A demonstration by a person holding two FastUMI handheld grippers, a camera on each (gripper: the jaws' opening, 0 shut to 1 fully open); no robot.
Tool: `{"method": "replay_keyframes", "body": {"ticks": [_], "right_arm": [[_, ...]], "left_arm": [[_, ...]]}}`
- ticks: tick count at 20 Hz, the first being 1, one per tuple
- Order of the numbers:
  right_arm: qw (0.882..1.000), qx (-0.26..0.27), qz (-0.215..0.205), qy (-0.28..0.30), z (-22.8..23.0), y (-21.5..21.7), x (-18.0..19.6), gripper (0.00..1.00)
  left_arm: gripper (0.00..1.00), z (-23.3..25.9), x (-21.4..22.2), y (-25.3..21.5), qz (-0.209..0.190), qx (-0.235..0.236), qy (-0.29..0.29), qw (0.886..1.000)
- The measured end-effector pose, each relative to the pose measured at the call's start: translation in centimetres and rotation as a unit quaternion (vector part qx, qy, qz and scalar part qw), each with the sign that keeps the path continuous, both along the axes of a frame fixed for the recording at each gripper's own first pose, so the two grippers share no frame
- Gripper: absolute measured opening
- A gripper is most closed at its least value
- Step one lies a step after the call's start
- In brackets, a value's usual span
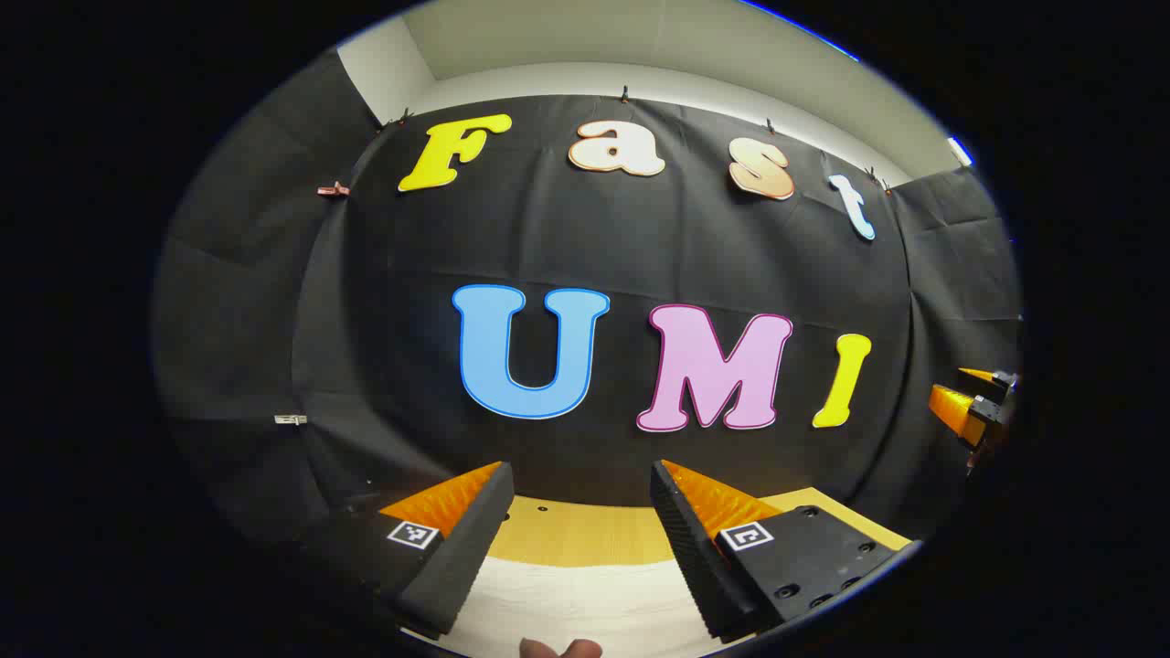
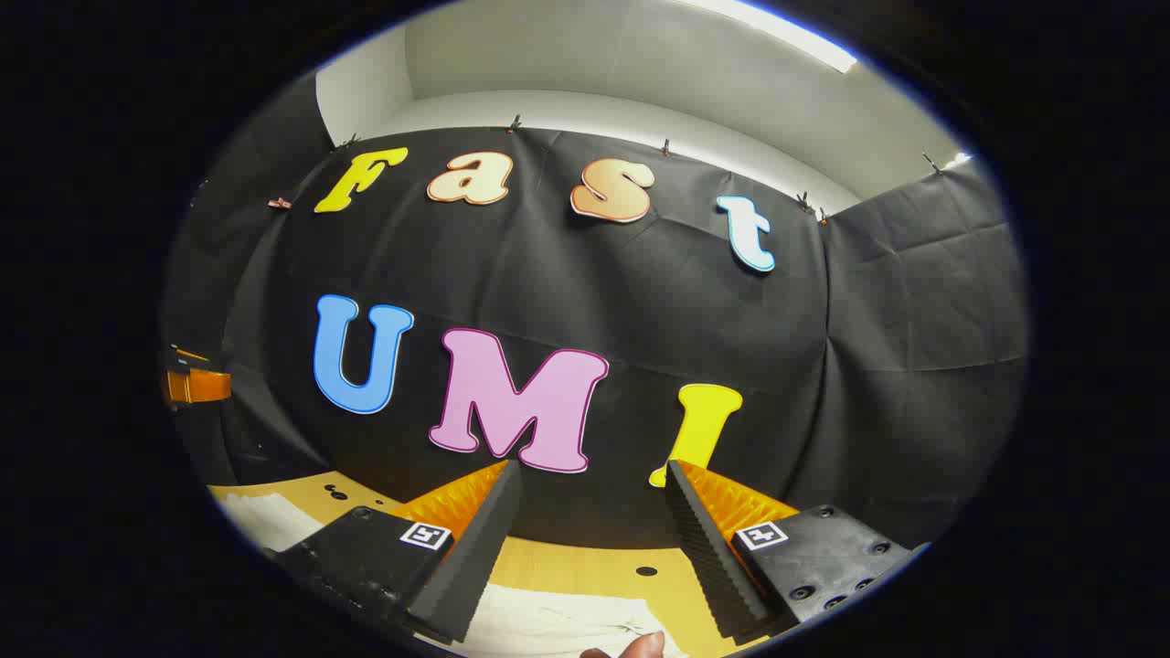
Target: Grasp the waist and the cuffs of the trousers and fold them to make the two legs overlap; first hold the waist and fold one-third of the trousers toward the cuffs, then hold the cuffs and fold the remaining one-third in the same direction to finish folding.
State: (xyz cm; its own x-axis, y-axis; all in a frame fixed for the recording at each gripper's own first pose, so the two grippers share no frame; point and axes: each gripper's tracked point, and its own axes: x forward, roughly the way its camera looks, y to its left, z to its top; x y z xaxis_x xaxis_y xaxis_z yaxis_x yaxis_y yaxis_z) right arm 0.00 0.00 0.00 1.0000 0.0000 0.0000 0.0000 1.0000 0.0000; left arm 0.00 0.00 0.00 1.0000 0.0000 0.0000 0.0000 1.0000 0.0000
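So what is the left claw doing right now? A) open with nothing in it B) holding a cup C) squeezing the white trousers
A: in the left gripper view the left claw stands open with a wide gap, above the white trousers on the table, gripping nothing.

Left gripper (image 1: 578, 484) and right gripper (image 2: 592, 484) — both agape, empty.

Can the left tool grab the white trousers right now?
Probably yes. The left tool is open, and the white trousers lie on the wooden table just below its fingers, with nothing between them. It would only need to dip down.
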Motion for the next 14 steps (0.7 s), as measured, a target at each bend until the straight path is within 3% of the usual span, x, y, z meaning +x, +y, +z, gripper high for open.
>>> {"method": "replay_keyframes", "body": {"ticks": [14], "right_arm": [[0.999,-0.032,0.018,0.007,-1.0,-0.7,-1.7,0.97]], "left_arm": [[0.96,-2.3,-3.4,1.3,0.026,0.028,0.017,0.999]]}}
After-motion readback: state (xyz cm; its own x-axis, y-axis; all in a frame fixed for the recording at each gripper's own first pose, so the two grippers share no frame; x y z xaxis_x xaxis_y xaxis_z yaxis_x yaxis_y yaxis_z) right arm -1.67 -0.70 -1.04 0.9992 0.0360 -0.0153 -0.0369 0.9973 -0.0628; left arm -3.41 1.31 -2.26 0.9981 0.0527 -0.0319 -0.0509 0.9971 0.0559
